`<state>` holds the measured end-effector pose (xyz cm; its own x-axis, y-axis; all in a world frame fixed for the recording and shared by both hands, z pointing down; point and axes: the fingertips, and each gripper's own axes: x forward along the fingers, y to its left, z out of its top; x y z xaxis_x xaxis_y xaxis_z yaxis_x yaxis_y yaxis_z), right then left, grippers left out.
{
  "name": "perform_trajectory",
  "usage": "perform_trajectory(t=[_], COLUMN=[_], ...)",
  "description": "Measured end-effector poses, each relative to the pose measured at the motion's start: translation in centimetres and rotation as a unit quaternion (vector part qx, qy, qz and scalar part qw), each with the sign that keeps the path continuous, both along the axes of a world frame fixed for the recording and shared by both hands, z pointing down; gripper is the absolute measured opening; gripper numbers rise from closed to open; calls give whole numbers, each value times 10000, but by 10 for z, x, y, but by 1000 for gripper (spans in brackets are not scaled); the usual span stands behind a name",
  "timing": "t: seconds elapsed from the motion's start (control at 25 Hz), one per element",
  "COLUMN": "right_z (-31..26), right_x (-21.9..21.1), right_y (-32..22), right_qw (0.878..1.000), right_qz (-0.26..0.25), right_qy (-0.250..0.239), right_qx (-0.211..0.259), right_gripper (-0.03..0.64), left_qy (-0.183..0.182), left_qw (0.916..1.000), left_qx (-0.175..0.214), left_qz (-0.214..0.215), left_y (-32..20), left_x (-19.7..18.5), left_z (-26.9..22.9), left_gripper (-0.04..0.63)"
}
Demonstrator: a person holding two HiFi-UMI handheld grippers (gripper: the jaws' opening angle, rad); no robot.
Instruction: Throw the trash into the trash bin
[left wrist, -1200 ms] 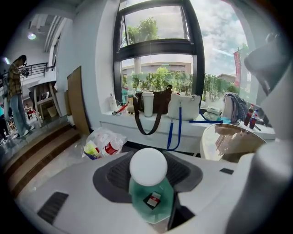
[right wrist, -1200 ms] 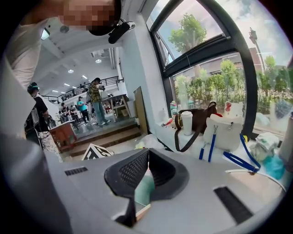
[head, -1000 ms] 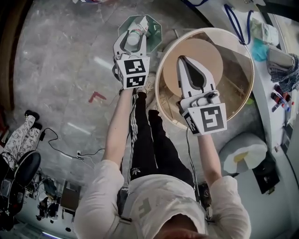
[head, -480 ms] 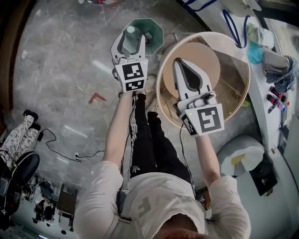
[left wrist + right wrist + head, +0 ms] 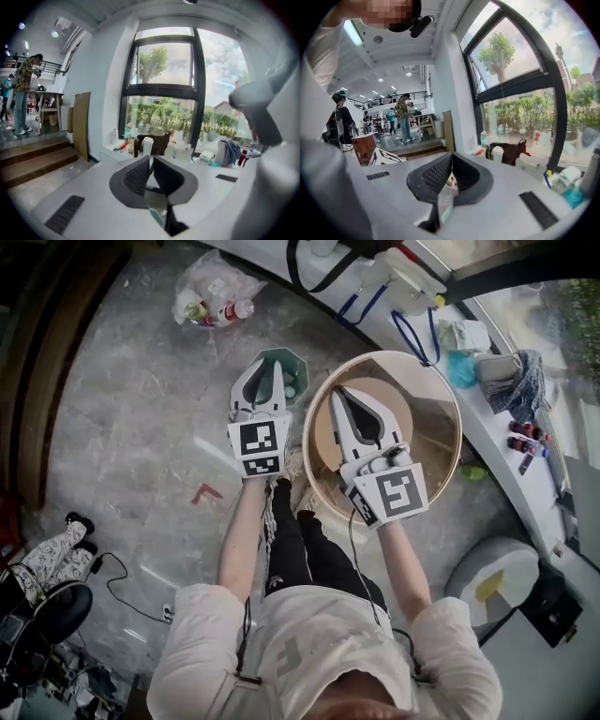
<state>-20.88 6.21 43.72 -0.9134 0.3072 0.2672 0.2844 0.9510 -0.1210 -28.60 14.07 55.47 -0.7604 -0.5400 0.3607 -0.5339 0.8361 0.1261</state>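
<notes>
The left gripper [image 5: 275,367], whose jaws have just been closing with nothing between them, covers the near side of the green trash bin [image 5: 296,371] — the pale bits inside are too small to name. The right gripper [image 5: 337,393] hides part of the round table [image 5: 436,437]. The person [image 5: 319,634] is cut off at the head by the lower edge. The bottles in the plastic bag [image 5: 214,296] are too small to read. In the left gripper view, the right gripper is only a grey blur at the right edge.
</notes>
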Motion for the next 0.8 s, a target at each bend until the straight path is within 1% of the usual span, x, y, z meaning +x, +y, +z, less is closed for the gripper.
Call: perform_trajectory(t=[0.04,0.12,0.2,0.28,0.36,0.4,0.48,0.56,0.64,0.68,0.8], right_z=[-19,-59,-102,-145,-186,-206,-240,-265,-280,-284,-291], right_x=[4,15,30,54,84,101,134,169,205,222,268], right_y=[-5,-19,-40,-64,-89,-104,-135,-164,-188,-198,-223], right_qw=[9999,9990,9959,9909,9846,9804,9685,9529,9375,9303,9087], right_qz=[86,312,634,954,1251,1408,1806,2312,2787,2982,3505], right_qy=[-100,-328,-633,-914,-1148,-1271,-1529,-1726,-1855,-1909,-2011], right_qx=[9,50,146,261,418,530,780,934,949,960,1049], right_gripper=[14,14,14,14,15,14,14,15,14,15,15], left_qy=[-30,-149,-437,-781,-1150,-1349,-1720,-2000,-2150,-2183,-2182], left_qw=[9998,9973,9906,9805,9670,9583,9381,9180,9011,8943,8777], left_qx=[148,513,883,1163,1378,1471,1622,1716,1819,1885,2047], left_qz=[135,494,946,1377,1809,2046,2533,2964,3296,3422,3743], left_y=[-9,-32,-62,-93,-124,-141,-174,-201,-221,-229,-251], left_x=[7,25,45,73,107,124,151,175,199,212,249], left_z=[-24,-79,-144,-211,-276,-306,-358,-398,-425,-433,-447], left_gripper=[23,12,12,12,12,12,12,12,12,12,12])
